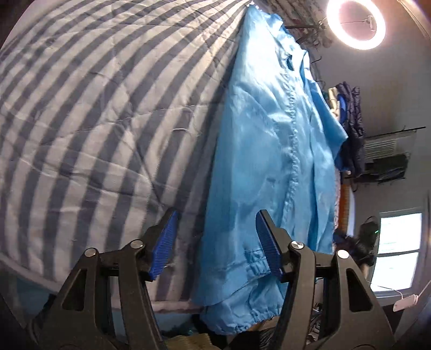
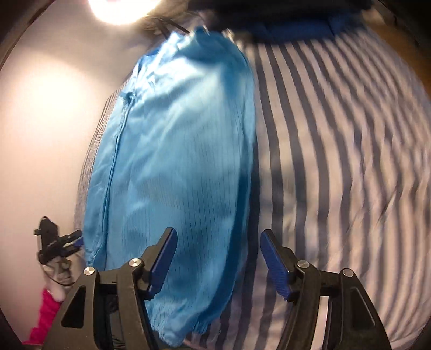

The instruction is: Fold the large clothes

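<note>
A light blue zip-front jacket [image 1: 269, 161] lies lengthwise on a bedspread with grey and white stripes [image 1: 94, 121]; its elastic hem [image 1: 253, 263] hangs over the bed's near edge. My left gripper [image 1: 216, 212] is open above the jacket's lower left edge, and its blue pads [image 1: 164, 242] hold nothing. In the right wrist view the jacket [image 2: 175, 161] shows a sleeve with a gathered cuff [image 2: 186, 328]. My right gripper [image 2: 218, 231] is open over that sleeve's edge and the bedspread [image 2: 336, 175], gripping nothing. The left gripper [image 2: 75, 242] shows small at the far left, held by a hand with a pink sleeve [image 2: 43, 317].
A bright ring light [image 1: 355, 23] glares at the top right. Dark clothes [image 1: 353, 126] hang by the wall, near a wall unit [image 1: 382, 148] and a window [image 1: 398, 247]. Clutter lies on the floor below the bed edge [image 1: 188, 342]. A pale wall [image 2: 40, 134] borders the bed.
</note>
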`<state>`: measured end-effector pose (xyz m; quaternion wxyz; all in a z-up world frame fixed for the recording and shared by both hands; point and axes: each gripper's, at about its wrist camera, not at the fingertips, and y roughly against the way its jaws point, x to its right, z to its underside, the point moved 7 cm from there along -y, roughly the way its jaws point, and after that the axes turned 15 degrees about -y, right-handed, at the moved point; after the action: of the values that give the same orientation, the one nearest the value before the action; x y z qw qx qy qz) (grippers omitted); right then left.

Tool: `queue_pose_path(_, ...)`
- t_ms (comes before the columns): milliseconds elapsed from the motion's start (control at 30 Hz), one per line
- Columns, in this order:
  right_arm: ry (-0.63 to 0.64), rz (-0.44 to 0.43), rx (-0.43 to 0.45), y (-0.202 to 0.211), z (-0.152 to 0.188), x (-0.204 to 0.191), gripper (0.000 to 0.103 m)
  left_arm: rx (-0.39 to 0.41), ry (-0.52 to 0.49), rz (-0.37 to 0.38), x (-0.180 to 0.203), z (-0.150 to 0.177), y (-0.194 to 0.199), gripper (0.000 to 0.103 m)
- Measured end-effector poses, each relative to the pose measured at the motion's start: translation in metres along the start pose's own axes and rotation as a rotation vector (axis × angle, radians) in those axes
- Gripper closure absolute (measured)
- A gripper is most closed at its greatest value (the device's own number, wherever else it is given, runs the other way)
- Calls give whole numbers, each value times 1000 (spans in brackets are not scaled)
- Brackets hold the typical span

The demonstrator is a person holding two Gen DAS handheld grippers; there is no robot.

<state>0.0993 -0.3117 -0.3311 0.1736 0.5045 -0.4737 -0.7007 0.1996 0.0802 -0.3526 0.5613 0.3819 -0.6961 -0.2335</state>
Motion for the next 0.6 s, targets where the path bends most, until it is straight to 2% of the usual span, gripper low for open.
queue_pose_path(67,-26,-42,-28,-5,9,3,37,10,22,33,4,-3,-3,45)
queue_pose_path(100,-34,-53,-47,-10,15,5,37,16,39,54,6,-5,-6,51)
queue_pose_path(167,-30,-60,-50,-18,22,4,38,-5,32,65,13,-5,-14,87)
queue_pose_path(200,-24,-66,-57,-20,25,1,39,-8,16,43,15,-7,-17,93)
queue_pose_path(267,-19,-83,-86,-21,31,-2,65,-7,-21,-2,20,-9,-21,99)
queue_pose_path(300,-19,-84,-100,-25,35,-4,70,-2,-27,-13,20,-10,-21,100)
queue_pose_path(367,-10,-72,-103,-28,42,-8,91,25,-35,-22,22,-15,-12,102)
queue_pose_path(400,-6,-67,-102,-30,45,-12,96,39,-42,-34,21,-18,-9,102)
queue_pose_path(467,-6,-75,-94,-31,50,-22,99,62,-58,-66,17,-23,3,102)
queue_pose_path(600,-25,-143,-101,-28,58,-43,101,80,-44,-95,4,-29,18,102)
